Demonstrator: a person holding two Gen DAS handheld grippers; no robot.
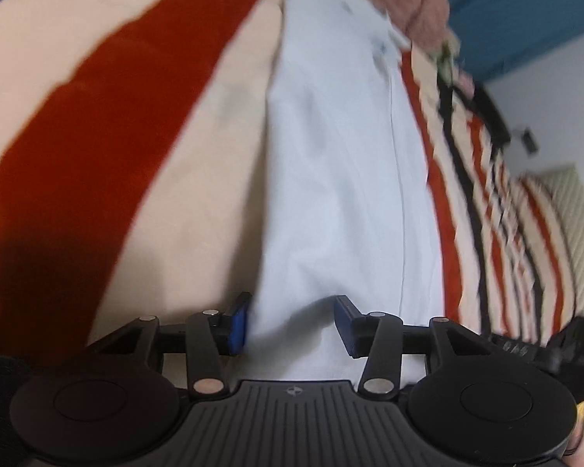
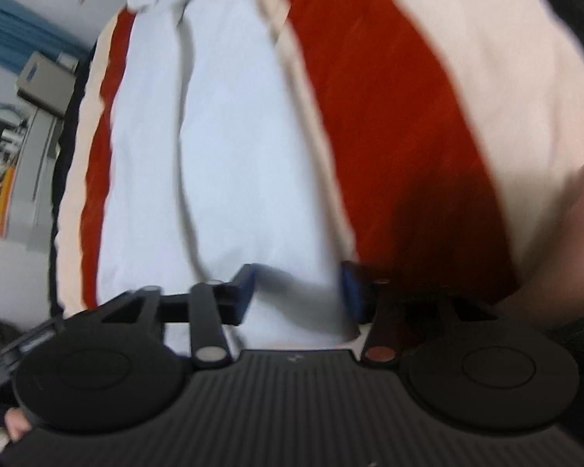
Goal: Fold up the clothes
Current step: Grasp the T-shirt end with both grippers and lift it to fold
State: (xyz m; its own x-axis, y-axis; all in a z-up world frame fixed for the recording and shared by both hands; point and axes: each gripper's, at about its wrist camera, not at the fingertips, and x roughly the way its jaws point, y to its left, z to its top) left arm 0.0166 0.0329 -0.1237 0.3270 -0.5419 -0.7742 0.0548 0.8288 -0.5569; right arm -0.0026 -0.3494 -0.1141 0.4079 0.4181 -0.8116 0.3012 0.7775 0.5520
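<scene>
Tongs, two: left tongs [image 1: 292,325] and right tongs [image 2: 296,292] both stand parted, gripping nothing, one white garment [image 1: 342,179] lying between their pads on one striped blanket [image 1: 109,116].

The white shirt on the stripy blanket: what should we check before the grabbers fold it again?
1. White shirt lies long and fairly flat on the striped blanket: ok.
2. Left gripper open at the shirt's near edge, cloth between the jaws: ok.
3. Right gripper open at the near edge too: ok.
4. Pads pinching cloth: not ok, gaps show.
5. Far end of the shirt tidy: cannot tell, blurred.
</scene>
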